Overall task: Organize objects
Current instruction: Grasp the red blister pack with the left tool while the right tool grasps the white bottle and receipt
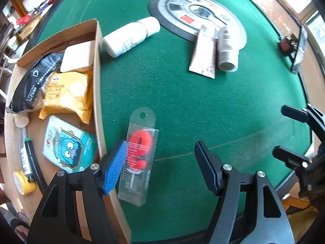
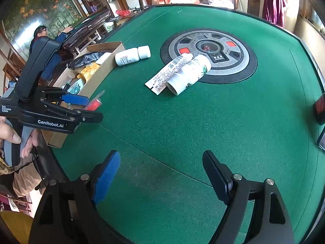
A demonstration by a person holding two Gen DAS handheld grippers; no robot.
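Observation:
A clear packet with a red item [image 1: 139,154] lies on the green felt beside the cardboard box [image 1: 97,46]. My left gripper [image 1: 162,162] is open, its blue finger right next to the packet; it also shows in the right wrist view [image 2: 92,107]. My right gripper [image 2: 161,174] is open and empty above bare felt; it also shows in the left wrist view [image 1: 284,130]. A white bottle [image 1: 130,36] lies near the box. A pink tube [image 1: 204,50] and a second white bottle [image 1: 227,48] lie together by the round centre panel [image 1: 195,14].
The box holds a black bag [image 1: 32,83], a yellow snack pack [image 1: 67,93], a blue pack [image 1: 67,144], a white block [image 1: 78,57], a pen and yellow tape [image 1: 24,181]. Dark devices [image 2: 320,109] lie at the table's right edge. A person [image 2: 43,40] sits beyond the table.

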